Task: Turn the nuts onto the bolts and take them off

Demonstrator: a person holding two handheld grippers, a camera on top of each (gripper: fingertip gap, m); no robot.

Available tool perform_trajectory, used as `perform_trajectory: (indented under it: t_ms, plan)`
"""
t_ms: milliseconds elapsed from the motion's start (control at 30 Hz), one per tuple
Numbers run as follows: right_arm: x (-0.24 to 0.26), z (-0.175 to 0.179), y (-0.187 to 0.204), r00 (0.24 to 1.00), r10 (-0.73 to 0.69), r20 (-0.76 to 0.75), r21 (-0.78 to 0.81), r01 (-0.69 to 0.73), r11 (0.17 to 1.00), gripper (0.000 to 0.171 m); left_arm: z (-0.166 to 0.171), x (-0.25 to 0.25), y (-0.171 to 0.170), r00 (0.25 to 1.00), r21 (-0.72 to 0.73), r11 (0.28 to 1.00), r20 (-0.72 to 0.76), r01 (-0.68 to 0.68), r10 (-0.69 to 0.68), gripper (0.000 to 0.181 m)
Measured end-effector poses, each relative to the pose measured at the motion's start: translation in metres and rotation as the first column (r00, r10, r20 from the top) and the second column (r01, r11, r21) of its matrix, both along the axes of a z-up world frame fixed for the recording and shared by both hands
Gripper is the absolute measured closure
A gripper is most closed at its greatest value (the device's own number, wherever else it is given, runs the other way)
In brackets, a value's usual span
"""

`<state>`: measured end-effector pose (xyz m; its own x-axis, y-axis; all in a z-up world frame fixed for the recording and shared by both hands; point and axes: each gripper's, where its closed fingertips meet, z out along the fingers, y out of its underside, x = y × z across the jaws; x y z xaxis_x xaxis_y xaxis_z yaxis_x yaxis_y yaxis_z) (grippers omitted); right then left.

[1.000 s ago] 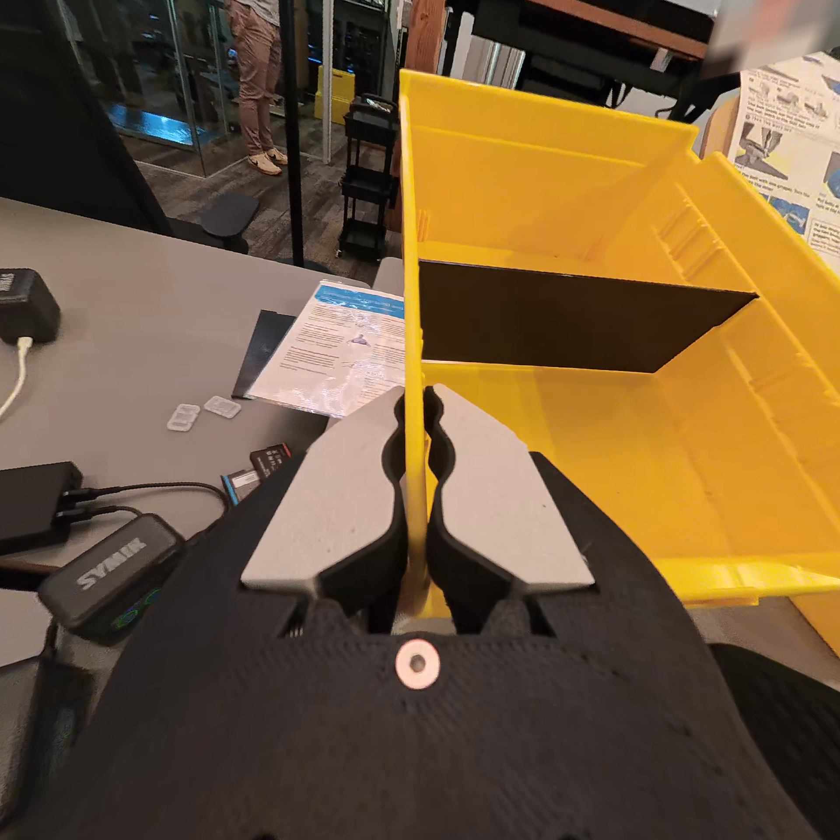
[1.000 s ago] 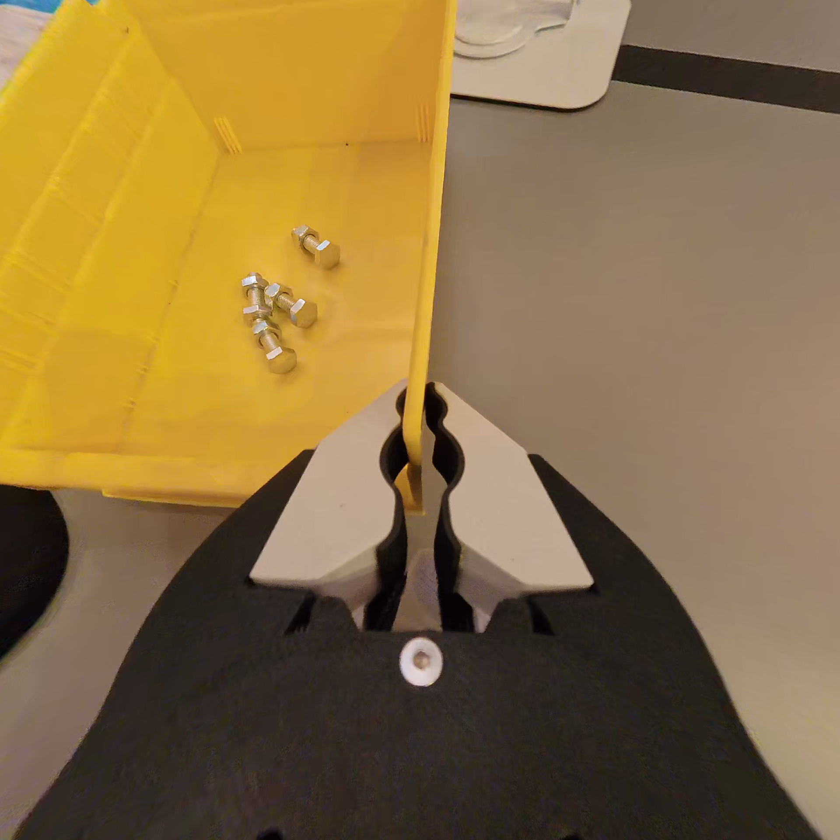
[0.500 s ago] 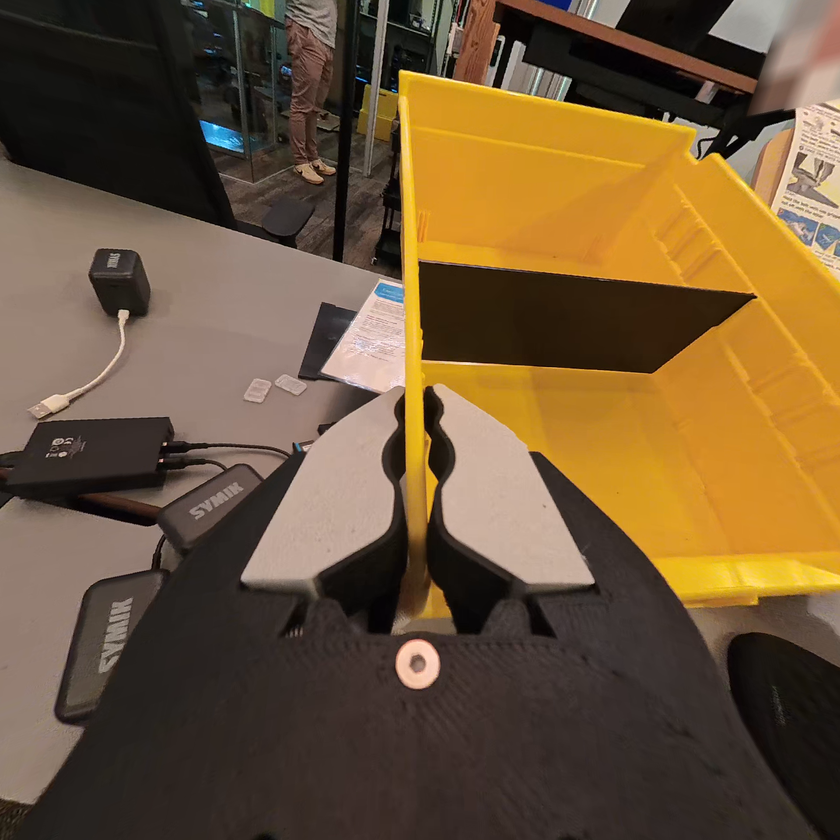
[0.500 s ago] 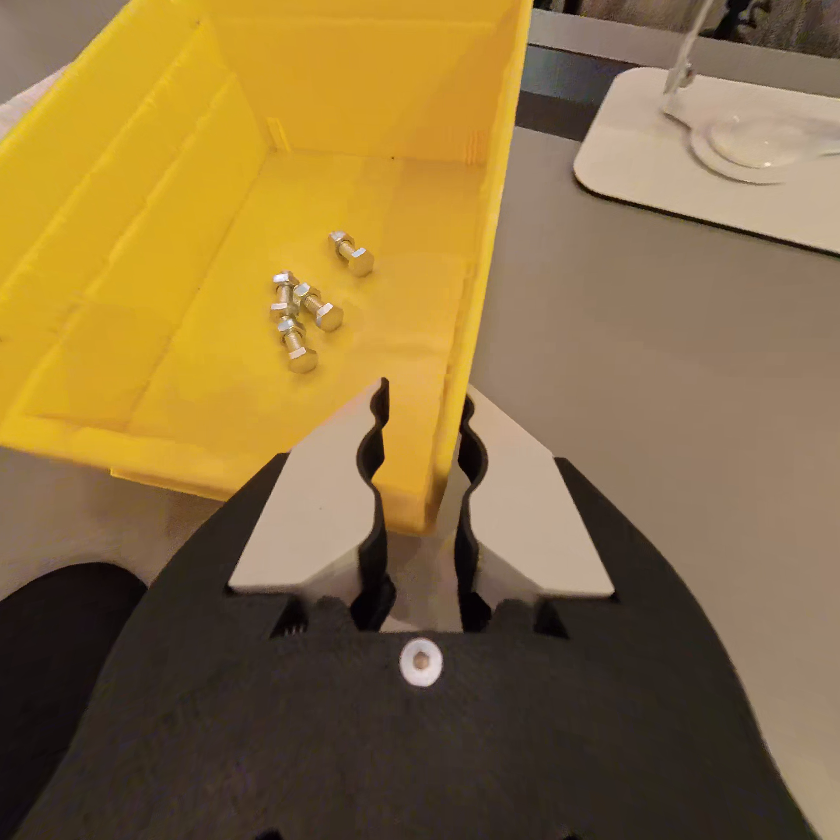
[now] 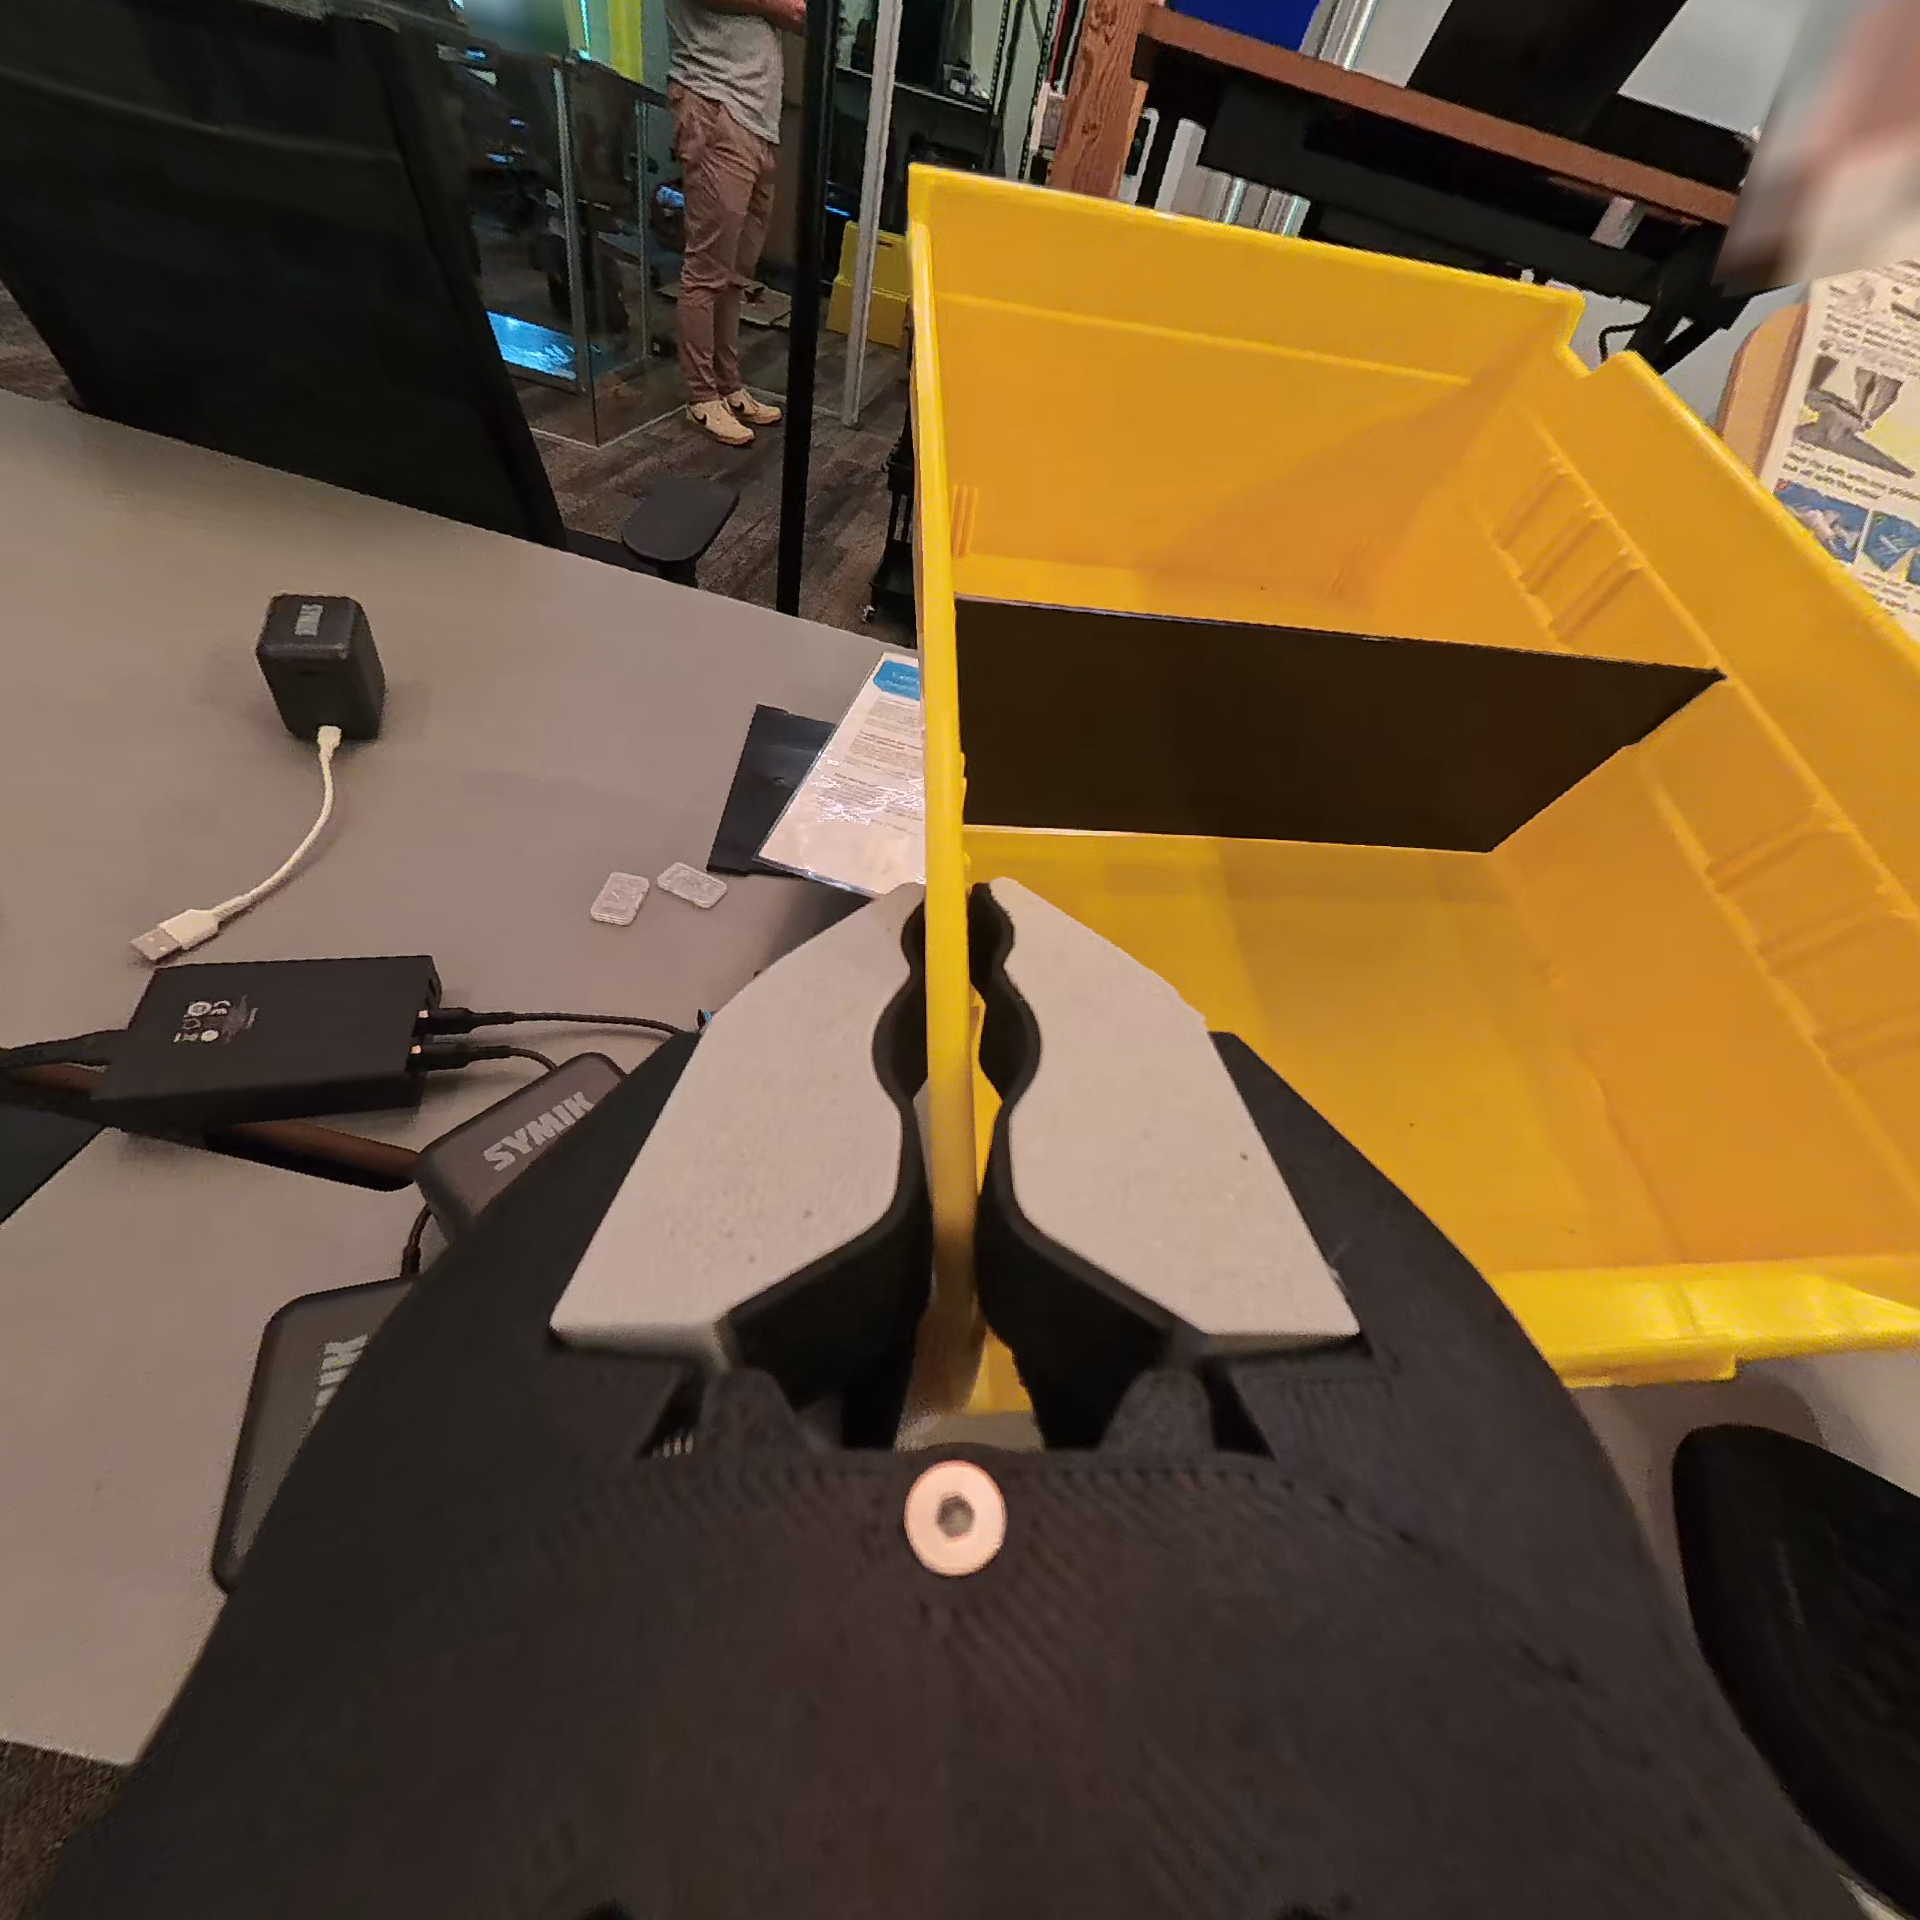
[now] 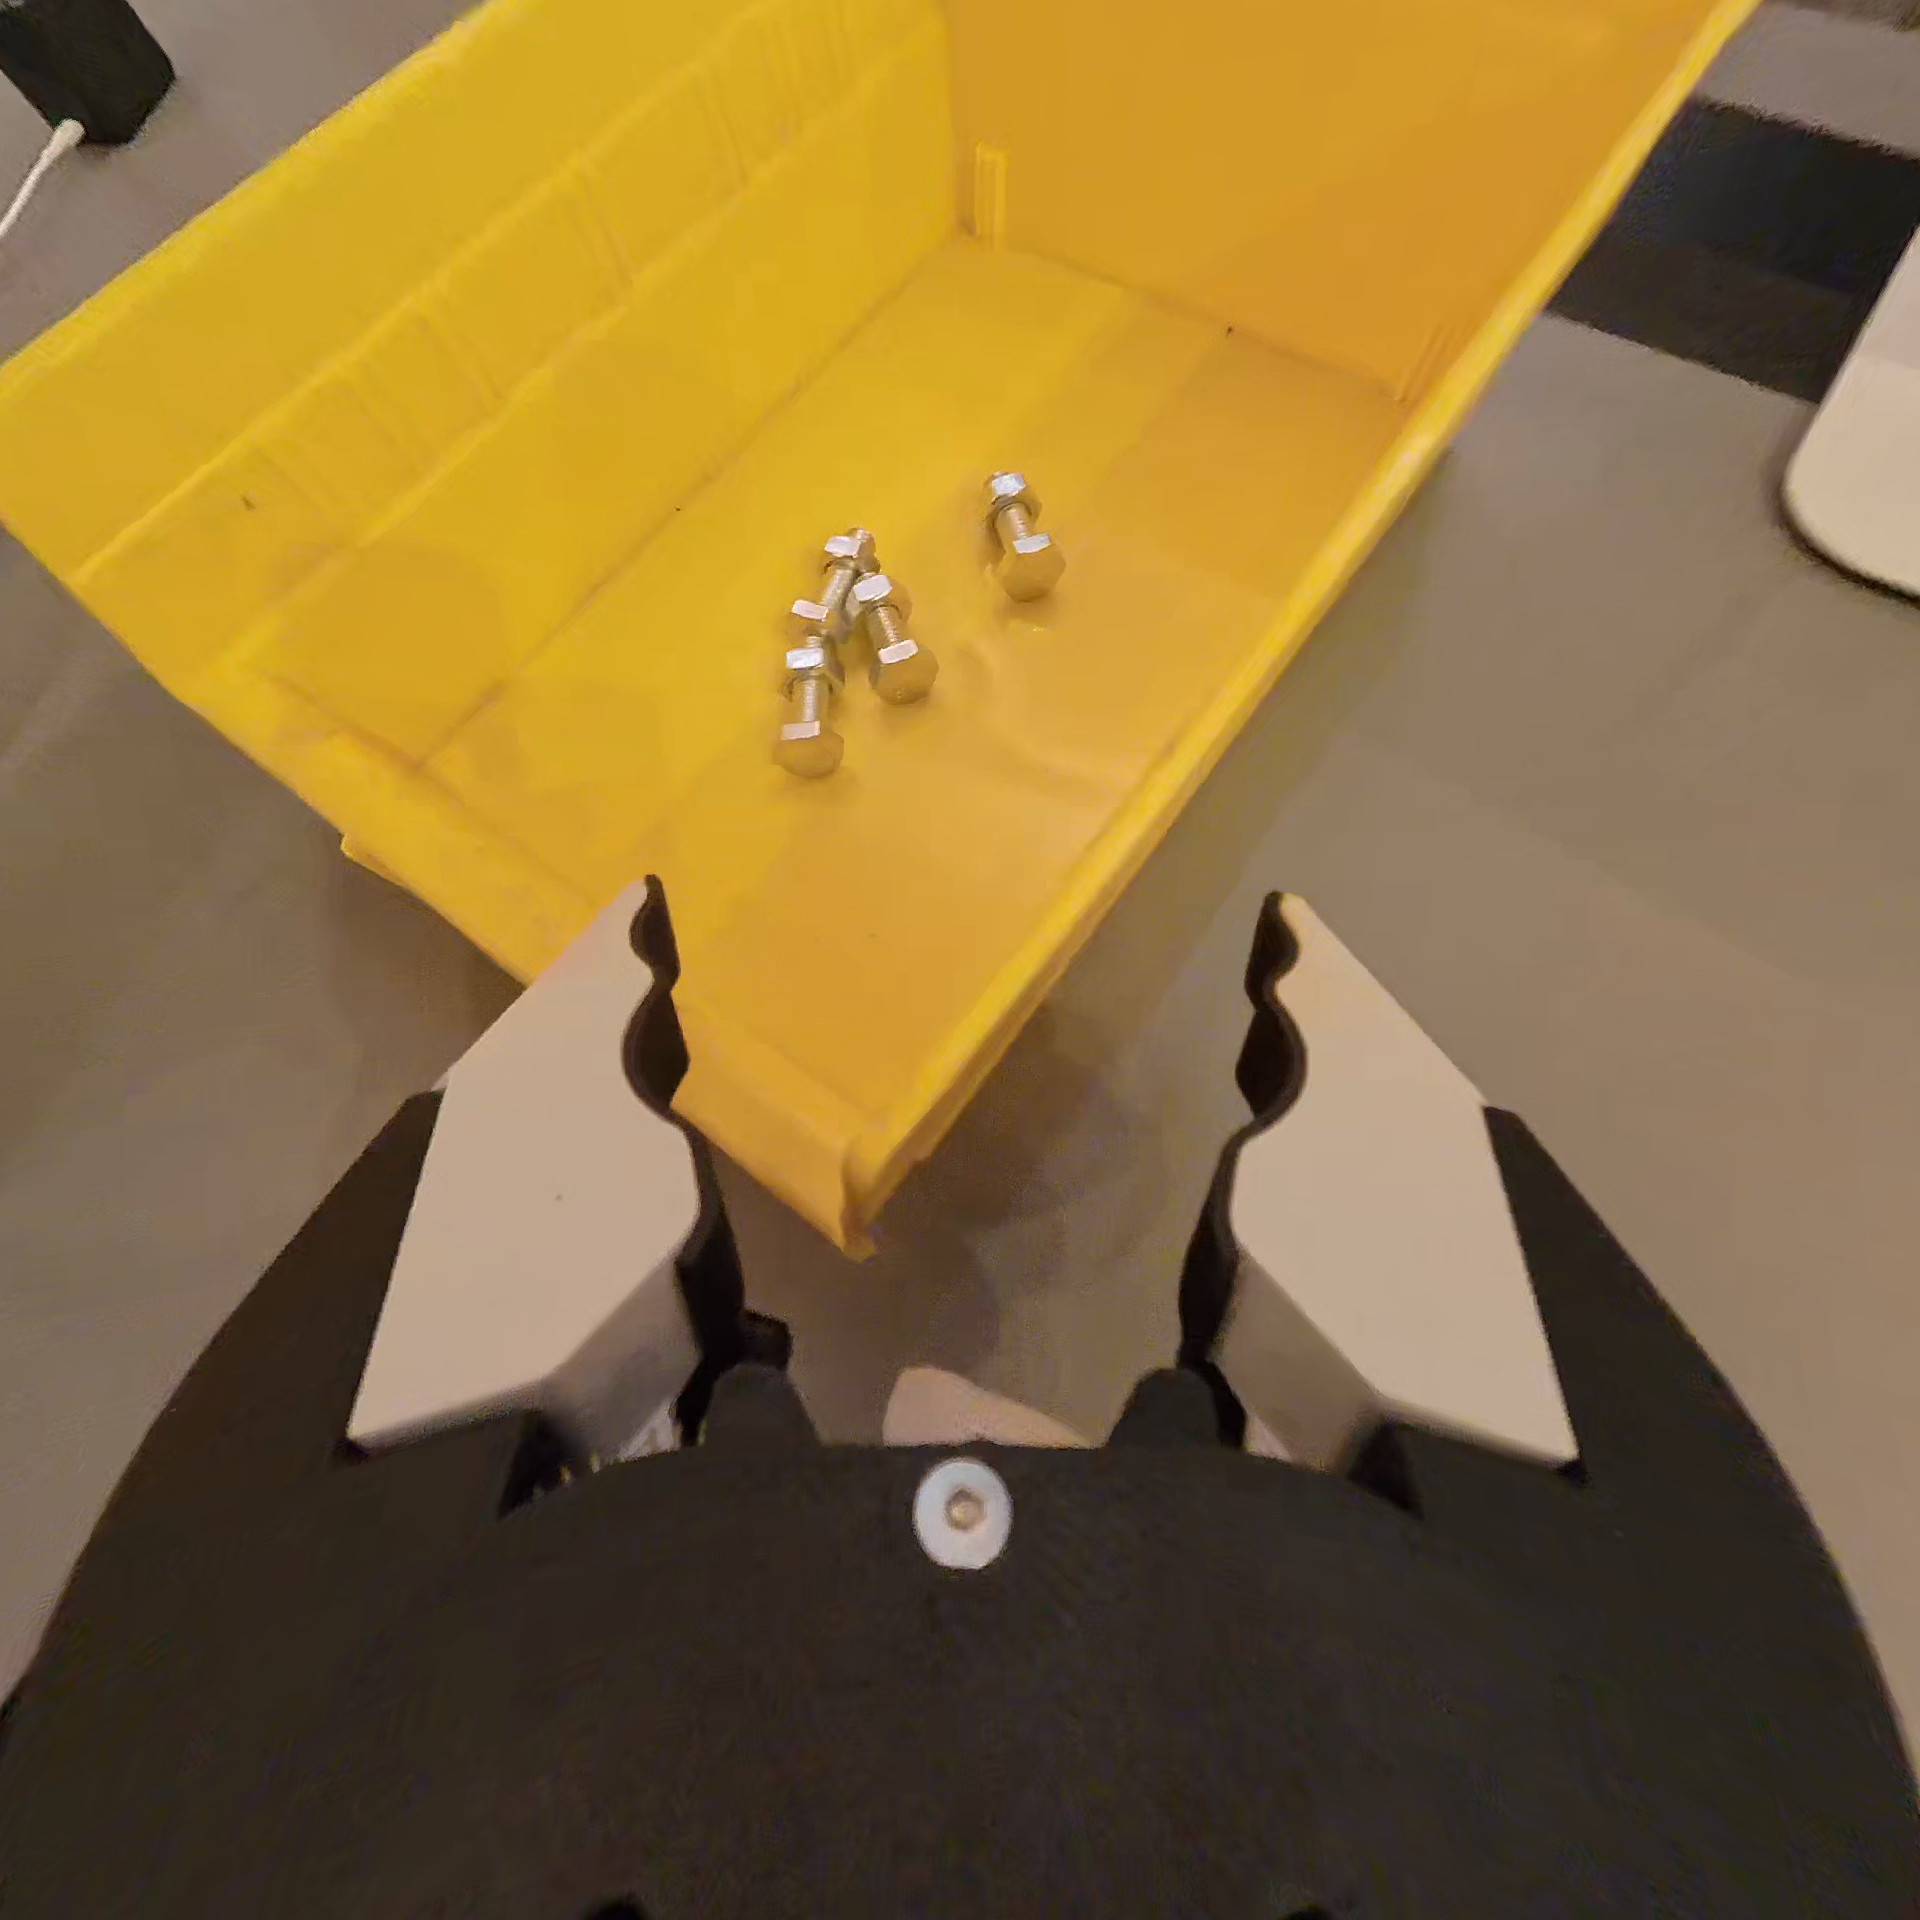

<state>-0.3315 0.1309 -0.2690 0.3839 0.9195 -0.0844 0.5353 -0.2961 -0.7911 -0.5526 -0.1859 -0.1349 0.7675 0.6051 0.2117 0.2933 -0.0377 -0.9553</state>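
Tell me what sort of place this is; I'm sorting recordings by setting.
Probably an office-like lab or workshop: a grey desk with chargers and cables, glass partitions behind, and a yellow parts bin holding bolts.

Both tongs, left tongs (image 5: pixel 948 904) and right tongs (image 6: pixel 961 920), share one build: matte black textured body, pale grey wedge fingers (image 6: pixel 540 1195) with wavy black rubber inner pads (image 5: pixel 1003 1039), and a silver washered screw (image 6: pixel 961 1512) centred just behind the fingers.

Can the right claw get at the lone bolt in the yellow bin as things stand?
Probably yes. The right claw is open above the yellow bin's near corner, and the lone bolt lies uncovered on the floor ahead, apart from the cluster of bolts.
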Motion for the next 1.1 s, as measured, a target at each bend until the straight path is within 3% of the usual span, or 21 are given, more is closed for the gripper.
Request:
perform_trajectory:
  t_ms: [33,167,300,433,567,633,833,1033,1100]
  plan:
    - [0.009,0.007,0.006,1.000,-0.011,-0.005,0.040,0.012,0.999,0.059,0.003,0.003,0.000,1.000,-0.001,1.000,-0.008,0.004,-0.004,0.176]
    - [0.059,0.066,0.012,0.993,0.027,-0.118,0.142,-0.010,0.990,0.067,0.019,0.027,0.020,0.997,0.005,0.998,-0.033,0.069,-0.069,0.176]
    - [0.121,0.143,-0.022,0.922,0.177,-0.344,0.091,-0.155,0.984,0.077,0.043,0.076,0.067,0.982,0.005,0.983,-0.046,0.185,-0.184,0.176]
    - [0.184,0.196,-0.058,0.844,0.263,-0.467,0.137,-0.224,0.965,0.072,0.052,0.152,0.145,0.943,-0.050,0.943,-0.030,0.330,-0.332,0.176]
    - [0.238,0.222,-0.064,0.803,0.221,-0.553,0.210,-0.123,0.970,0.061,0.041,0.247,0.239,0.862,-0.104,0.858,0.001,0.504,-0.507,0.176]
    - [0.267,0.224,-0.041,0.801,0.150,-0.580,0.265,0.011,0.964,0.060,0.030,0.294,0.284,0.821,-0.116,0.814,0.027,0.570,-0.571,0.176]
    - [0.347,0.190,0.046,0.813,-0.071,-0.578,0.184,0.215,0.959,0.070,-0.012,0.427,0.400,0.696,-0.158,0.680,0.096,0.716,-0.711,0.176]
    - [0.426,0.137,0.157,0.838,-0.272,-0.473,0.166,0.388,0.907,0.073,-0.054,0.512,0.494,0.683,-0.186,0.661,0.099,0.727,-0.724,0.176]
    - [0.446,0.128,0.190,0.829,-0.300,-0.472,0.156,0.413,0.897,0.083,-0.069,0.532,0.520,0.683,-0.185,0.660,0.118,0.728,-0.721,0.175]
